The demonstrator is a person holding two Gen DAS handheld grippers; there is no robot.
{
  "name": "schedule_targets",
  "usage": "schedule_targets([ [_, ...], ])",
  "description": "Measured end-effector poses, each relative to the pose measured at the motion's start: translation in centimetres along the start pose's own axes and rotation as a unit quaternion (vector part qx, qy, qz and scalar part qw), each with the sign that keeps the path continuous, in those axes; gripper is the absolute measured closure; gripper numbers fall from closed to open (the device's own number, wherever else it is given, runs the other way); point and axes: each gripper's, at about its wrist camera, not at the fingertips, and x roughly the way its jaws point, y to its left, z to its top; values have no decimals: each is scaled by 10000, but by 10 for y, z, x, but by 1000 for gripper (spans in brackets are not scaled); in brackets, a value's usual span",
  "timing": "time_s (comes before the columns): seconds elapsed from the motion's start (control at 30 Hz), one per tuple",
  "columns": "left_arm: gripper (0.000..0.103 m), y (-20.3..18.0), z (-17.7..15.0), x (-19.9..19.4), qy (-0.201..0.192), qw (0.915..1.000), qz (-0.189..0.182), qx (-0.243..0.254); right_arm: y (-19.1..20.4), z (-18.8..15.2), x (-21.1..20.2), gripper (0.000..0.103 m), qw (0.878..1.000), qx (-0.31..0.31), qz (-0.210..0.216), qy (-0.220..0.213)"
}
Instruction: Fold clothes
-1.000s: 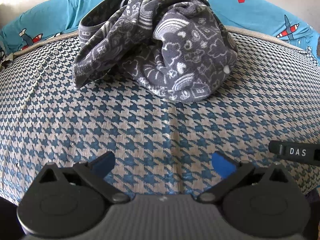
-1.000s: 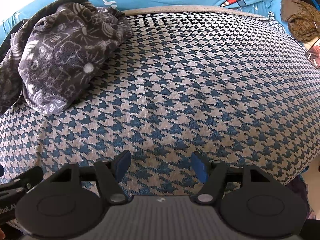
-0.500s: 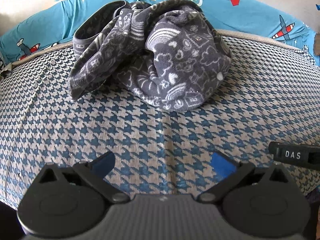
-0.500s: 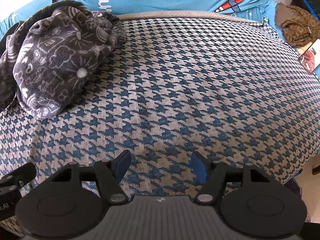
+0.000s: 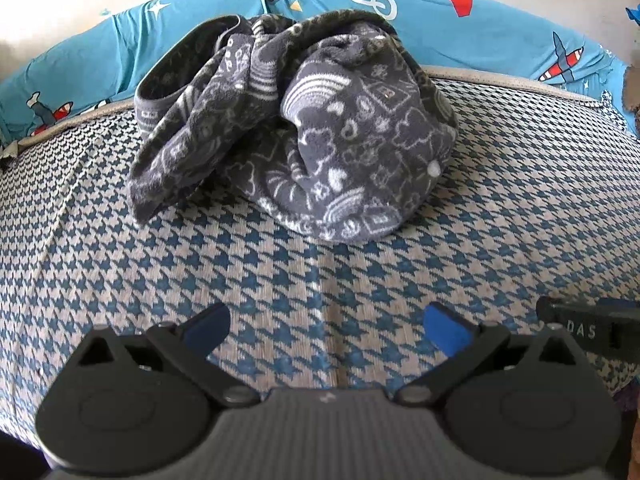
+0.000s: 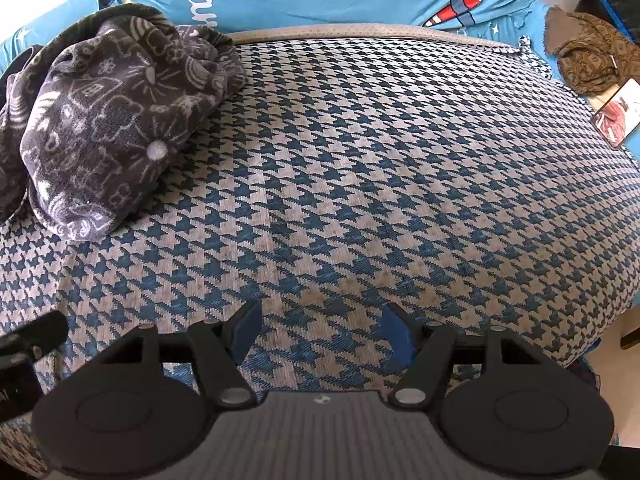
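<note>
Black claw (image 5: 326, 330), blue fingertips (image 5: 446, 326)

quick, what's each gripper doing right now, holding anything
Left gripper: open, holding nothing.
Right gripper: open, holding nothing.

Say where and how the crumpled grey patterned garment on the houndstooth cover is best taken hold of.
Probably by the loose flap trailing from the bundle's near-left side. It lies thin and flat on the houndstooth cover, so the open left hand-held gripper could slide in low from the near side. The rest of the grey garment is a thick rounded mound.
</note>
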Motion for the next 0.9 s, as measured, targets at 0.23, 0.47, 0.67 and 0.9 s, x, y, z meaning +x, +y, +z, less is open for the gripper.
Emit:
schedule_targets([
  [0.23, 0, 0, 17, 5, -47, 9999, -42, 161, 5, 2, 5, 38, 10000, -38, -45, 11],
  [0.47, 0, 1, 45, 11, -120, 9995, -122, 266, 7, 3, 8, 38, 9999, -57, -87, 53],
  [0.67, 0, 5, 72, 23, -319, 9989, -32, 342, 11, 7, 12, 38, 9999, -93, -96, 88],
  [0.9, 0, 24, 94, 49, -265, 9993, 262, 25, 25, 25, 18, 38, 9996, -276, -72, 91],
])
